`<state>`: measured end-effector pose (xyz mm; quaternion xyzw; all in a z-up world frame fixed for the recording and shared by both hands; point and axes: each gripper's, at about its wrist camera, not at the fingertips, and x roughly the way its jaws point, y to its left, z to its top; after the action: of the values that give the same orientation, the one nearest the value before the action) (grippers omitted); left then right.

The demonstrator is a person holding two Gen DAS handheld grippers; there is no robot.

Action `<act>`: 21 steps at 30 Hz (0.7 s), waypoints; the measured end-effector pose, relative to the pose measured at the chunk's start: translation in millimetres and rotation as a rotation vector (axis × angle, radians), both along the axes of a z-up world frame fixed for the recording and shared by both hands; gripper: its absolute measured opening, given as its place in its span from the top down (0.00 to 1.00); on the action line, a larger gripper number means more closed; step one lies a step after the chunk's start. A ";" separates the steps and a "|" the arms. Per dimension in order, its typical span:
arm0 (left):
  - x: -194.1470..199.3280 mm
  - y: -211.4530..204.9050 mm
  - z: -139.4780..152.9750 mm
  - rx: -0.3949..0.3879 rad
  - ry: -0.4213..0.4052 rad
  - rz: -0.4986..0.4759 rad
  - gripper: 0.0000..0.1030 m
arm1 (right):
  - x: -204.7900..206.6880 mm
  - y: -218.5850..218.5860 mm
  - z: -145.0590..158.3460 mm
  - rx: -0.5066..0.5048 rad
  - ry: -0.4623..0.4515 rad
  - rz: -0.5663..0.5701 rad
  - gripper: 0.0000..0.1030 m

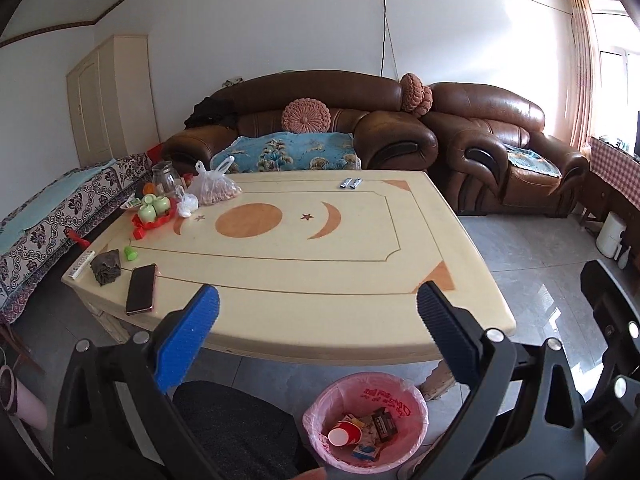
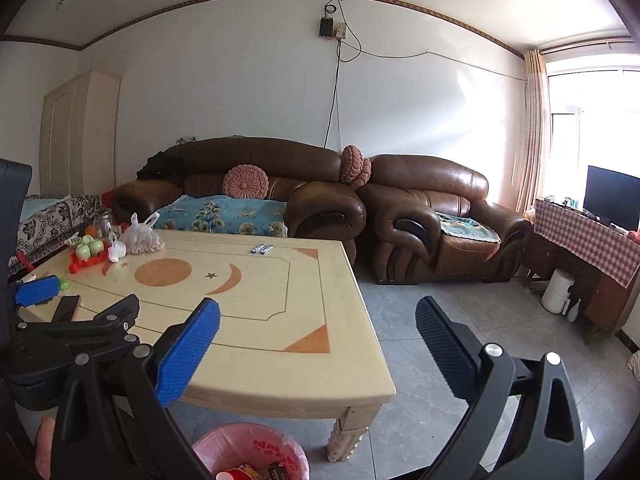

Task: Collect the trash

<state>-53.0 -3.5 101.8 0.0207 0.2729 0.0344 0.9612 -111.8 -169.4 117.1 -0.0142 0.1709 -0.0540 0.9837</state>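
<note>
Both grippers are spread wide and carry nothing. The left gripper (image 1: 318, 308) is held over the near edge of the worktop (image 1: 360, 240), with the bin (image 1: 412, 404) directly below it on the floor. The right gripper (image 2: 318, 320) is beside it, over the near right corner.

The bin, lined in pink, stands against the worktop's near edge, probably so trash can drop straight in. It already holds a red cup (image 1: 344, 434) and small cartons.

Likely remaining trash: two small wrappers (image 1: 350, 183) near the far edge and a white crumpled bag (image 1: 187, 204) at far left. A phone (image 1: 141, 289), grey cloth (image 1: 106, 267), green cups (image 1: 154, 205) and a bag of nuts (image 1: 214, 189) look like keepers.

The worktop is smooth cream with orange inlays. Brown leather sofas (image 1: 320, 120) stand behind it, on a grey tiled floor (image 1: 540, 264).
</note>
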 end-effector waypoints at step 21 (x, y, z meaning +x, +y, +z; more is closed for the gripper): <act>1.5 -1.4 -22.6 -0.038 0.107 -0.079 0.06 | -5.1 2.0 -25.7 0.003 0.035 -0.062 0.07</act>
<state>-51.4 -4.9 79.2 0.0148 0.3237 -0.0097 0.9460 -116.9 -167.4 91.4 -0.0081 0.1886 -0.0840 0.9784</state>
